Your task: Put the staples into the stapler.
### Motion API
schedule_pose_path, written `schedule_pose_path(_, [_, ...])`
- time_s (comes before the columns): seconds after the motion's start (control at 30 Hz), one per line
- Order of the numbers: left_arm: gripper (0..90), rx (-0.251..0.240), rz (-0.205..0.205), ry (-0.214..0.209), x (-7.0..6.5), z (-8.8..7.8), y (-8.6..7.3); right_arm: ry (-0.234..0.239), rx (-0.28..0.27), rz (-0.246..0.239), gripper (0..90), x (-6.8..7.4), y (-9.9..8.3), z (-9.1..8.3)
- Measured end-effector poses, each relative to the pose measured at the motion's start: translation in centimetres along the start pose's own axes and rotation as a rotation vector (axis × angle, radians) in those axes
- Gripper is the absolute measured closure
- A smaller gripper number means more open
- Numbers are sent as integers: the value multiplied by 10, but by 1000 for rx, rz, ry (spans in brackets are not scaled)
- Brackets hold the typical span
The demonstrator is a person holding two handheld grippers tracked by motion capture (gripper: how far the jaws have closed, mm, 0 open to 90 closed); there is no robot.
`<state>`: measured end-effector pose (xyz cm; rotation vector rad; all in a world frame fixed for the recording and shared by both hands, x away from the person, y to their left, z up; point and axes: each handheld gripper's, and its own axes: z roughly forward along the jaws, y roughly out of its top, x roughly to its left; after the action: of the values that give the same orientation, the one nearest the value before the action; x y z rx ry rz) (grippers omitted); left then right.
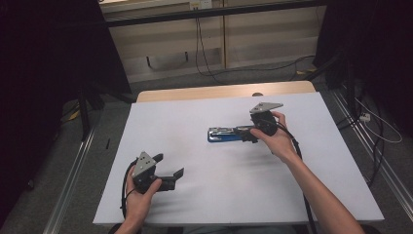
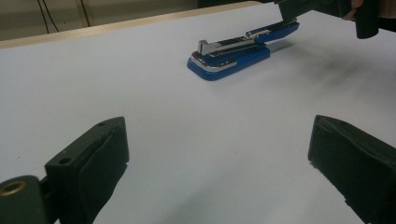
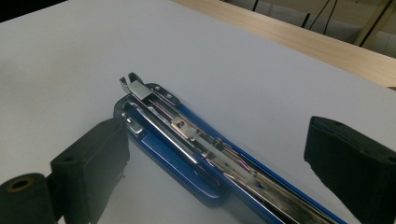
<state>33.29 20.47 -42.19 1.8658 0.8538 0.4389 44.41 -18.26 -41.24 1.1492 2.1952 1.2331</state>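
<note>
Stapler [image 1: 225, 134]: blue body with a bright metal magazine rail, lying flat just right of centre in the high view, on the white counter [image 1: 195, 117].
Look: in the right gripper view we see the stapler [image 3: 187, 144] running from centre to lower right, its top arm swung open and the chrome channel bared.
Handling: we judge it stiff, fairly heavy for its size, and slick on the metal; the hinged arm may swing if lifted by one part.
Where to hold: we would clamp across the blue base sides, not the rail.
Right gripper [image 1: 253, 135]: jaws apart, straddling the stapler's rear end, not yet clamped.
Left gripper [image 1: 170, 168]: lower left of the high view, jaws apart, holding nothing, well apart from the stapler [image 2: 233, 51].
</note>
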Motion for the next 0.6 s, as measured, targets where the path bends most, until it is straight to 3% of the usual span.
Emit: schedule_pose_path(0.6, [52,-12,3,18,2,0,0,-72,-47,53,65,-9,-31,-32])
